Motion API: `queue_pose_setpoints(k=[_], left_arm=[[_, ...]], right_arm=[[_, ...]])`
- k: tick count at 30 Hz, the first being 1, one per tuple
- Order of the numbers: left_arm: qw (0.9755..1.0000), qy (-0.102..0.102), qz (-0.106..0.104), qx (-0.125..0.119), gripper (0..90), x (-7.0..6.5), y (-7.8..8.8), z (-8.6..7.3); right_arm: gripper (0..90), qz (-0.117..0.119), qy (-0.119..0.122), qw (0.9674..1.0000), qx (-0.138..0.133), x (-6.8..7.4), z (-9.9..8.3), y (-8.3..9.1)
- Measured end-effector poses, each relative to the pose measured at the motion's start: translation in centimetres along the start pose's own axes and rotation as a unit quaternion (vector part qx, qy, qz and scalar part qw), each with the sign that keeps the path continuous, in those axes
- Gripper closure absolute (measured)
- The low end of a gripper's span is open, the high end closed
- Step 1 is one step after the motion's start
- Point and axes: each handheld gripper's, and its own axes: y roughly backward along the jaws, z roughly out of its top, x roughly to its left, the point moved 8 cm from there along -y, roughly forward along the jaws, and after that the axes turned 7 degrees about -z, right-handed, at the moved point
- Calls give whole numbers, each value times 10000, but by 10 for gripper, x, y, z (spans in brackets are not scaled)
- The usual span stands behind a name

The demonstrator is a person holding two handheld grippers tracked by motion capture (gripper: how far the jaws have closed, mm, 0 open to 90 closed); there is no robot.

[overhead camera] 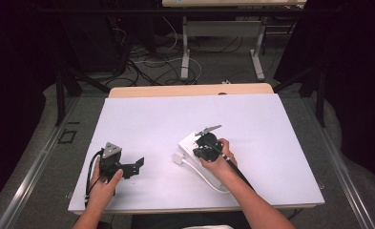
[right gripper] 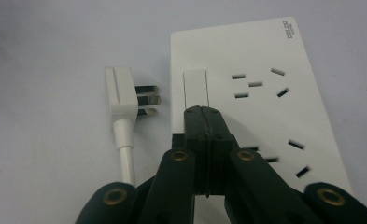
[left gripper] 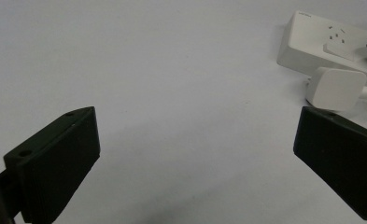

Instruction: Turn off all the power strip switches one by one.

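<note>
On the far corner of the white power strip [right gripper: 246,93] sits some tiny grey writing, too small to read. The right gripper [right gripper: 203,112] points down at the strip, and its two black jaws are pressed tight together with nothing between them. Their tips rest at the near end of the long white switch [right gripper: 195,86]. The right hand [overhead camera: 217,160] wraps around that gripper. Beside the strip lies its white plug [right gripper: 123,93] with three metal pins pointing at the strip's side, and a white cord [right gripper: 126,161] runs from it. The left gripper [left gripper: 195,158] sits low over the white table [overhead camera: 151,124], well apart from the strip, jaws wide open and empty. The left hand [overhead camera: 104,179] holds it.
</note>
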Motion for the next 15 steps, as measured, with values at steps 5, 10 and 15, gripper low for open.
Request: queue_pose_setpoints(k=[5, 10, 15], left_arm=[[10000, 5, -3, -9, 5, 0, 0, 0], [10000, 9, -5, -6, 5, 0, 0, 0], [10000, 6, -20, 36, 6, 0, 1, 0]], right_arm=[[900, 26, -37, 9999, -110, 0, 1, -1], [900, 50, -53, 9999, -75, 0, 2, -2], [900, 69, -24, 10000, -17, 0, 3, -2]])
